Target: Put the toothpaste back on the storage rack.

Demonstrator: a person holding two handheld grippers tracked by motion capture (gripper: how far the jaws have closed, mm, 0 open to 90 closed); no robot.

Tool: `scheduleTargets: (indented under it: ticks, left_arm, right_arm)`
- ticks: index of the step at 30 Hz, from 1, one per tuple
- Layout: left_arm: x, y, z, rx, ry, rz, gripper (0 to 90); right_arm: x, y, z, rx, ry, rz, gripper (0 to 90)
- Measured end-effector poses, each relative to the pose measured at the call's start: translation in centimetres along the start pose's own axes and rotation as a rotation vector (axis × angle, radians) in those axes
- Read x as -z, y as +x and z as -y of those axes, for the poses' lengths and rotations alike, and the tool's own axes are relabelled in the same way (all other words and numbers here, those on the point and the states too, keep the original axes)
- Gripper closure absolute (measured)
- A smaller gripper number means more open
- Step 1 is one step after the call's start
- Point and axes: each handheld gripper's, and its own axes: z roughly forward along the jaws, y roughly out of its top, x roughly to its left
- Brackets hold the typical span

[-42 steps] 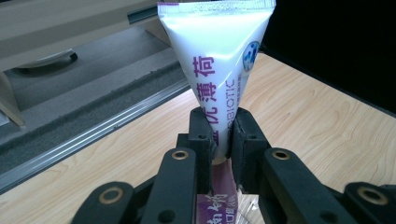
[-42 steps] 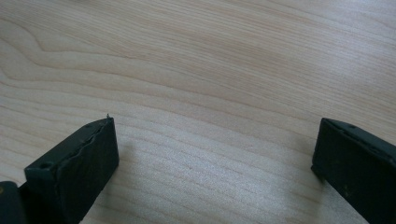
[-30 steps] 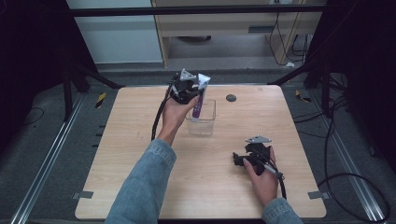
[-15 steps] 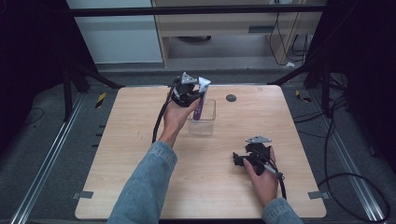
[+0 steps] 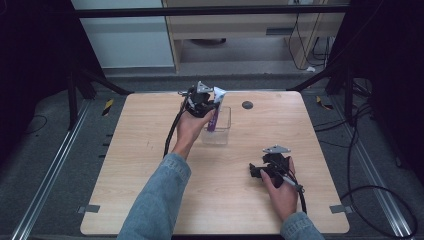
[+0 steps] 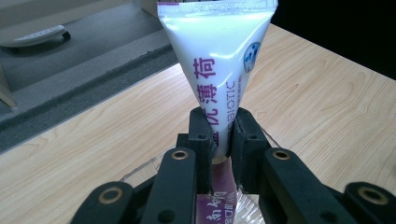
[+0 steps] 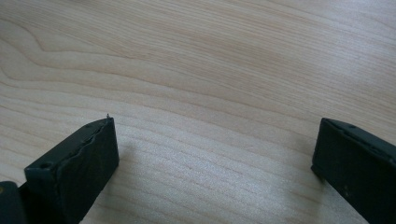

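— Setting? 
— Lab recording bay: a bare wooden table (image 5: 150, 150) sitting inside a black frame (image 5: 210, 10), rails (image 5: 50, 170) and cables (image 5: 370, 200) running along grey carpet.
— Background?
— A cabinet (image 5: 235, 30) standing behind.

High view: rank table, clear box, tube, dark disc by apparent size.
1. table
2. clear box
3. tube, partly inside the box, so close to it
4. dark disc

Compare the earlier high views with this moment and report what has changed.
Hardly anything visibly changed. The left hand-held gripper stays shut on the white and purple tube, whose lower end sits in the clear container; it may have shifted slightly. The right hand-held gripper stays open, low over the wooden table, in the same spot.
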Motion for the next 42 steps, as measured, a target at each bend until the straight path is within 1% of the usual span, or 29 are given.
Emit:
scheduleTargets:
  ticks: [6,20,31,37,42]
  left_arm:
    - [-0.3,0.1,0.6,0.009,0.011,0.001,79.5]
    - [-0.5,0.2,1.1,0.010,0.030,-0.003,79.4]
    - [-0.5,0.2,1.2,0.011,0.035,-0.006,79.4]
    - [-0.6,0.0,1.2,0.002,0.037,-0.005,79.3]
    - [-0.7,0.0,1.1,0.006,0.036,-0.008,79.2]
  right_arm:
    - [0.0,0.0,0.0,-0.001,0.000,0.000,0.6]
    - [0.0,0.0,0.0,0.000,0.000,0.000,0.6]
    - [0.0,0.0,0.0,0.000,0.000,0.000,0.6]
    - [0.0,0.0,0.0,0.000,0.000,0.000,0.6]
    - [0.0,0.0,0.0,-0.002,0.000,0.000,0.6]
